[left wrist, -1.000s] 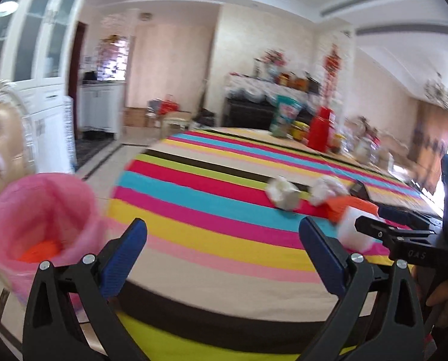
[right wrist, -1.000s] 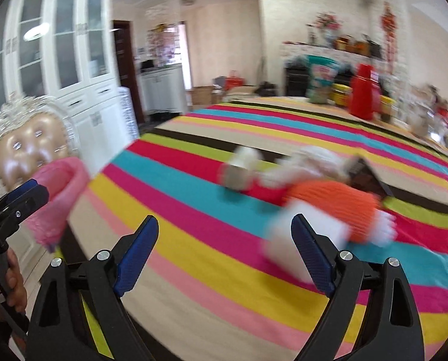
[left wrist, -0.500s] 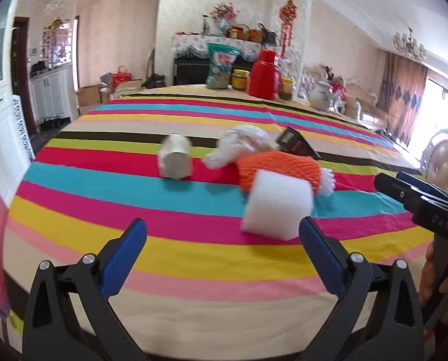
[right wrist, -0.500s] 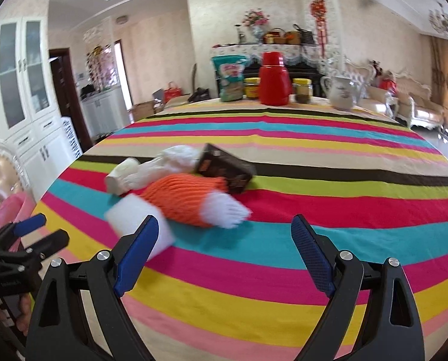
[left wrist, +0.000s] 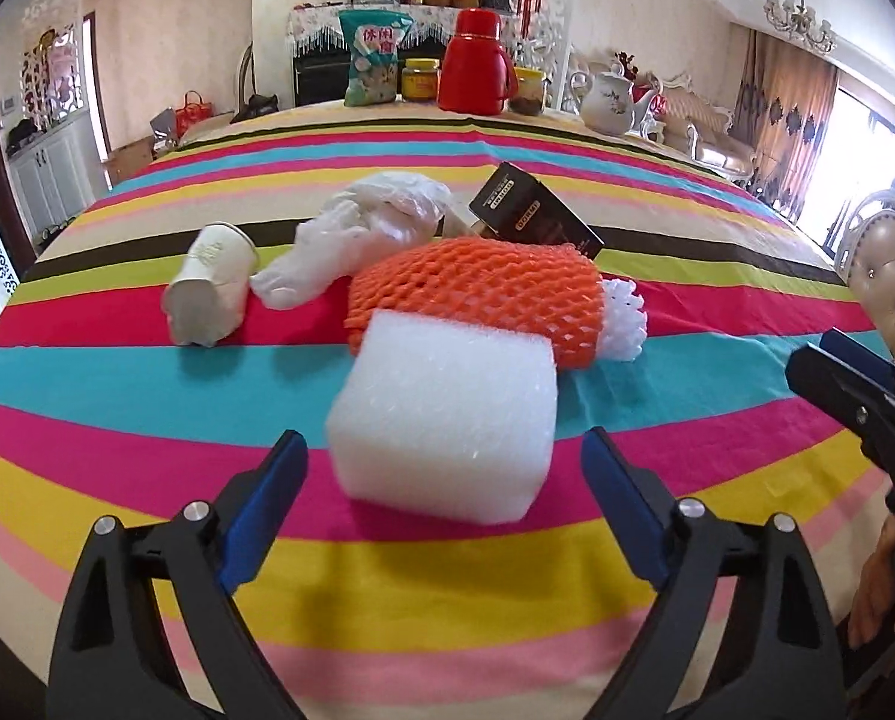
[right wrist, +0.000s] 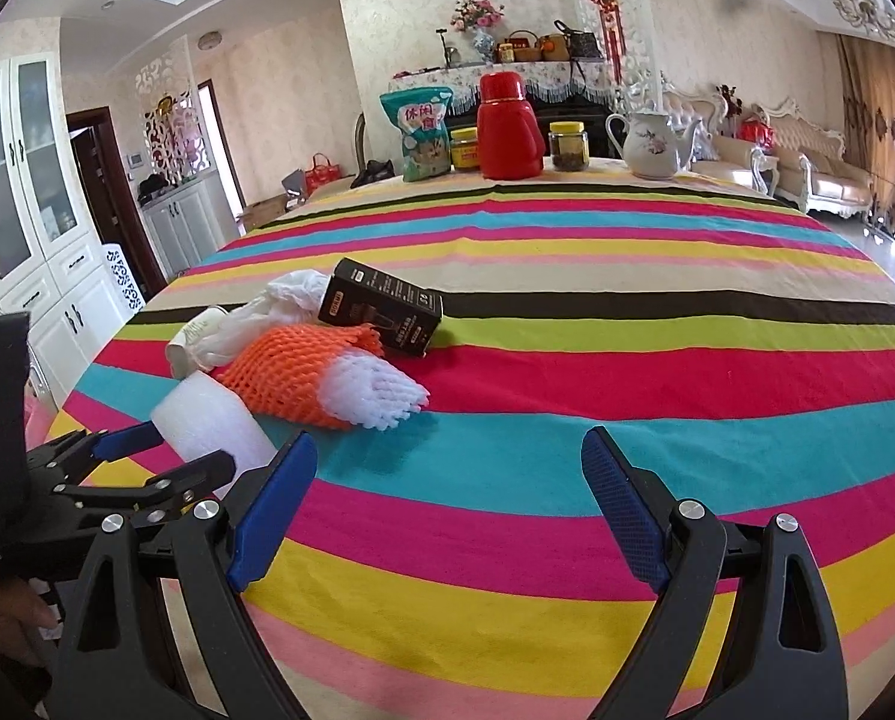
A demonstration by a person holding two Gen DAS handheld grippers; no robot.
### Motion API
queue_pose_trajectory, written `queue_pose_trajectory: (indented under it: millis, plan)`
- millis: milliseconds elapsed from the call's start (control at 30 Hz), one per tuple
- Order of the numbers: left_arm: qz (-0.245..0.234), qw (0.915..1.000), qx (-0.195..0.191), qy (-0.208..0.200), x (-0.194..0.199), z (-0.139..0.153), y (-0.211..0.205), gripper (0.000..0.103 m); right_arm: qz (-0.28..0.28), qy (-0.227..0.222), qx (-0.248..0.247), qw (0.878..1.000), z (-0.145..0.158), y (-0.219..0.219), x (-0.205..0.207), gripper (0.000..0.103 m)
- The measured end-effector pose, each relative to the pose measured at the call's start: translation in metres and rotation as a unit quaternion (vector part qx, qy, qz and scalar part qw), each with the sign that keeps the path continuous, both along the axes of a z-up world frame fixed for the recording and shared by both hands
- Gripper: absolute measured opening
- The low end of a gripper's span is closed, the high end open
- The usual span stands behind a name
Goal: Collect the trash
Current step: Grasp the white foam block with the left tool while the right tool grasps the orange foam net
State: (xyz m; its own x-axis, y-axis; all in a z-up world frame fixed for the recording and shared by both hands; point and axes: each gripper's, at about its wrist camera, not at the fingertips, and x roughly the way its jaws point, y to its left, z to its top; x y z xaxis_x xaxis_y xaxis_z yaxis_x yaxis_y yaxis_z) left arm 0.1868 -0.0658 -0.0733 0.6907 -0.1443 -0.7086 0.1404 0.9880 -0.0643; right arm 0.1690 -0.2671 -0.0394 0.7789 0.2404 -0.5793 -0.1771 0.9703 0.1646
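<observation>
Trash lies in a cluster on the striped tablecloth (left wrist: pixel 147 420): a white foam block (left wrist: pixel 447 420) (right wrist: pixel 207 420), an orange foam fruit net (left wrist: pixel 477 294) (right wrist: pixel 291 369) with a white net end (right wrist: pixel 375 390), a crumpled white plastic bag (left wrist: pixel 363 228), a tipped white paper cup (left wrist: pixel 210 285) and a black carton (left wrist: pixel 534 219) (right wrist: pixel 381 306). My left gripper (left wrist: pixel 444 486) is open, its jaws standing either side of the near end of the foam block. My right gripper (right wrist: pixel 447 480) is open and empty over the cloth, right of the cluster.
At the table's far edge stand a snack bag (right wrist: pixel 423 135), a red thermos (right wrist: pixel 507 126), two jars (right wrist: pixel 567 147) and a white teapot (right wrist: pixel 648 144). White cabinets (right wrist: pixel 21 180) stand at the left, sofas (right wrist: pixel 807 162) at the right.
Both views swung right, from the pink bin by the chair to the trash cluster. My left gripper has come up close to the foam block. Both grippers stay open.
</observation>
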Motion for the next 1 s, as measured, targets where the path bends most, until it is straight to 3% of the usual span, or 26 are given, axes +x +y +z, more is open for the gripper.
queue_pose_trajectory:
  millis: [67,133,200,267,567,900,1000]
  plan:
    - [-0.002,1.0000,-0.004,0.005,0.007,-0.002,-0.003,0.086,0.003,0.002,-0.004,1.000,0.000,0.001,0.002,0.085]
    - [-0.004,0.9999,0.006,0.008,0.011,-0.004,-0.007,0.069,0.004,0.005,-0.005,1.000,-0.002,0.003,0.005,0.085]
    - [-0.012,0.9999,0.005,0.005,0.009,-0.003,-0.005,0.067,0.007,0.010,-0.005,1.000,-0.003,0.005,0.008,0.085]
    - [-0.008,0.9999,-0.010,-0.008,-0.001,0.001,0.006,0.066,0.015,0.016,-0.010,1.000,-0.004,0.011,0.012,0.085]
    - [0.041,0.9983,-0.004,-0.042,-0.037,0.015,0.067,0.066,0.085,0.042,-0.042,0.995,-0.014,0.065,0.050,0.085]
    - [0.077,0.9962,-0.026,-0.033,-0.050,0.016,0.119,0.067,0.146,0.042,-0.087,0.985,-0.016,0.130,0.100,0.085]
    - [0.082,0.9956,-0.032,-0.031,-0.053,0.015,0.125,0.067,0.166,0.074,-0.085,0.980,-0.027,0.137,0.113,0.085]
